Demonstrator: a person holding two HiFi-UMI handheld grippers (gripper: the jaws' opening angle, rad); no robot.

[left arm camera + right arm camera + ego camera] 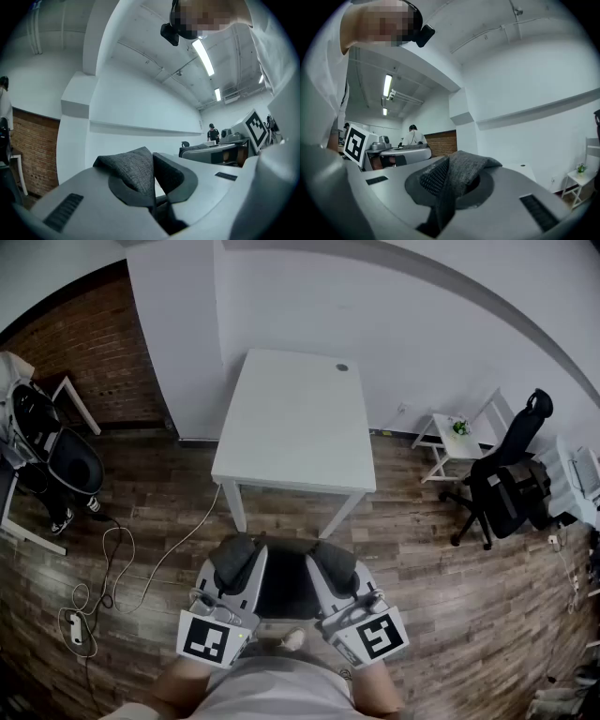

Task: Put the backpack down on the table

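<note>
Head view gives me one white table (295,418) and one dark backpack (284,585), hanging just before the table's near edge and not on it. My two tongs are both clamped: left gripper (236,566) on one grey strap (133,169), right gripper (335,568) on the second strap (461,171).

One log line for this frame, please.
stage: carrying | left gripper: shut on backpack | right gripper: shut on backpack | table: ahead, backpack not yet on it
</note>
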